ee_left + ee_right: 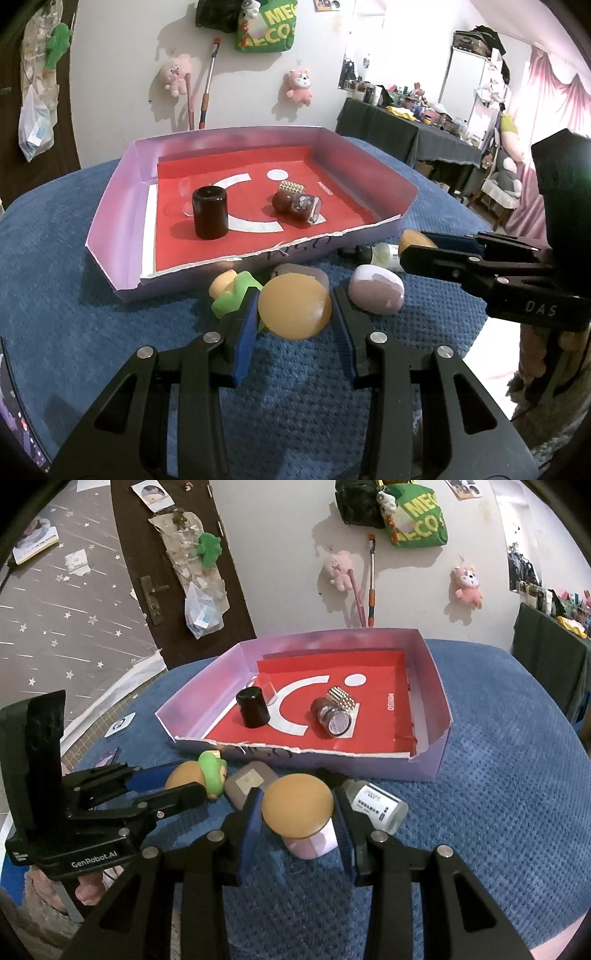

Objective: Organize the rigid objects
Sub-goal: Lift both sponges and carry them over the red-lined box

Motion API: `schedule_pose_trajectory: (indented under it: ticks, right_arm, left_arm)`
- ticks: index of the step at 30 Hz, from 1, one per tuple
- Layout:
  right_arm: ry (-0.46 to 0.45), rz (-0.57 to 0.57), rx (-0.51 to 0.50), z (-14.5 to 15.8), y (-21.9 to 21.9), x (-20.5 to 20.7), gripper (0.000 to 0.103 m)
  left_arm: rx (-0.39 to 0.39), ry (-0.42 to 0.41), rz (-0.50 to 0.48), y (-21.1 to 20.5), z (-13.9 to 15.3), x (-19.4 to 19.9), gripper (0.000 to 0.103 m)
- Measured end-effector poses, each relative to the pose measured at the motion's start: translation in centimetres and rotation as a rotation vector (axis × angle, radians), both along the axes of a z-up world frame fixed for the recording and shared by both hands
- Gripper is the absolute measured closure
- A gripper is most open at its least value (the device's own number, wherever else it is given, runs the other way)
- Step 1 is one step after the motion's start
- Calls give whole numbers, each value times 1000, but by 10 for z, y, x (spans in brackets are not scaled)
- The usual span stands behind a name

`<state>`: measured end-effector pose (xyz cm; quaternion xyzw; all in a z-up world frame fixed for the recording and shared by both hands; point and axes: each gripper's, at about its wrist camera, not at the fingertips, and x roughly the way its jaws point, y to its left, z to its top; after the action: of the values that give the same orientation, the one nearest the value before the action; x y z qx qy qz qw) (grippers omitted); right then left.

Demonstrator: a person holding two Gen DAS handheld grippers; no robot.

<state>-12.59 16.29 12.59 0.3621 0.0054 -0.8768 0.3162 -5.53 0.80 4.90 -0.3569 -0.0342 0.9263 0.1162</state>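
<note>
Orange discs [294, 306] clamped between both grippers' fingers [243, 325]

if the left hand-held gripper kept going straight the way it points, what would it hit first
The left hand-held gripper, shut on an orange disc, points at the near wall of the purple box. That torn front wall looks likely to be met first, though depth is hard to judge; the green toy sits just off to the left.

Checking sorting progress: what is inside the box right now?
Inside the box: an upright black jar, a brown jar on its side, a studded block, and something clear, partly hidden behind the black jar.
</note>
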Motion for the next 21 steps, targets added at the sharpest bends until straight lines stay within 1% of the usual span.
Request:
schedule_pose_trajectory:
  ticks: [5, 10, 13, 21]
  right_arm:
    - [-3, 14, -17, 4, -3, -5, 63]
    - [-1, 26, -25, 8, -6, -11, 63]
    - [1, 34, -29, 12, -7, -17, 63]
    - [14, 46, -24, 18, -12, -34, 63]
  left_arm:
    - [12, 5, -3, -4, 5, -6, 67]
    - [-1, 24, 0, -8, 13, -13, 67]
    - [7, 30, -2, -11, 18, -19, 67]
    - [11, 19, 2, -19, 24, -41, 67]
